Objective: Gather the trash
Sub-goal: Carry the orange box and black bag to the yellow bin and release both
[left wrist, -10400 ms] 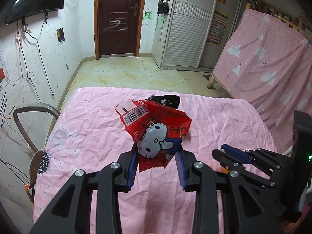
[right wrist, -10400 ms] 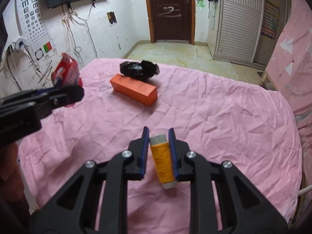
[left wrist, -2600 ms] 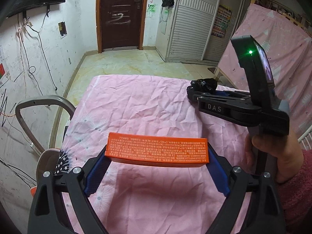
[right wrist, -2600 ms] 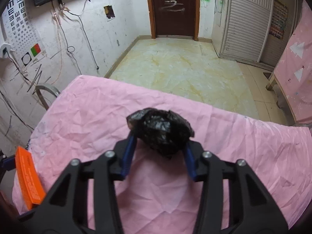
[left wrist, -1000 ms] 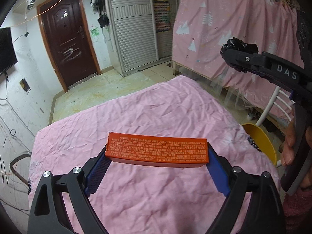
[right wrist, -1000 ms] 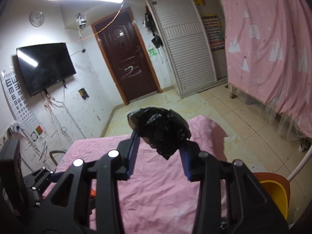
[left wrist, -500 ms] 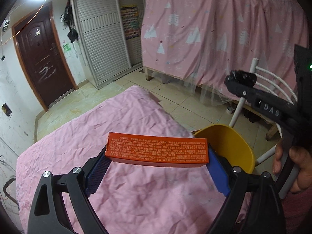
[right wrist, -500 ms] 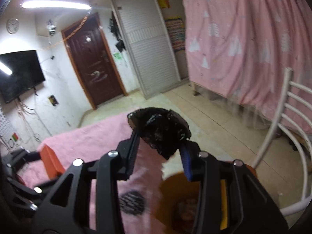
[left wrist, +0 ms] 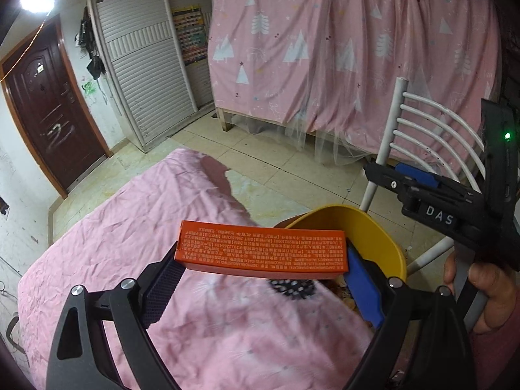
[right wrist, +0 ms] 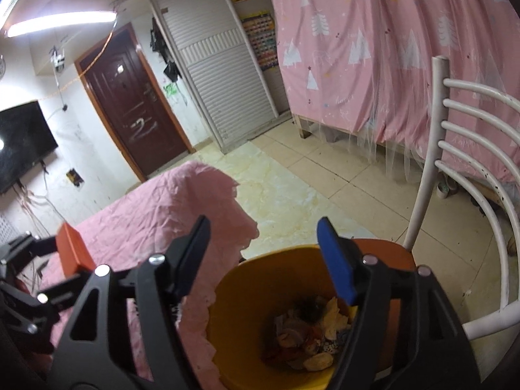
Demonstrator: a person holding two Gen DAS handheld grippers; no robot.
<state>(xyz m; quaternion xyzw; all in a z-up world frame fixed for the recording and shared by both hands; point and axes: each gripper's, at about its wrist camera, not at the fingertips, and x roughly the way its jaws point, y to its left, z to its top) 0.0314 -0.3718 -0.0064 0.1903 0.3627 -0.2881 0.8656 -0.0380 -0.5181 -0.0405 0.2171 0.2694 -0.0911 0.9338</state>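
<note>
Blue-padded, my right gripper (right wrist: 263, 253) has just been opening: its fingers (right wrist: 336, 260) stand spread with nothing between them, where half a second ago they pinched the black crumpled bag. I read that as dropped into the yellow bin (right wrist: 247, 292) straight below; something dark lies among the scraps at 5 o'clock, though I cannot tell it is the bag. My left gripper (left wrist: 260, 279) clamps the orange box (left wrist: 261, 248) end to end, over the pink-covered counter (left wrist: 146, 214), the bin's rim just past it at 2 o'clock. That box looks next to go. Farther off stands the white chair (right wrist: 455, 136).
</note>
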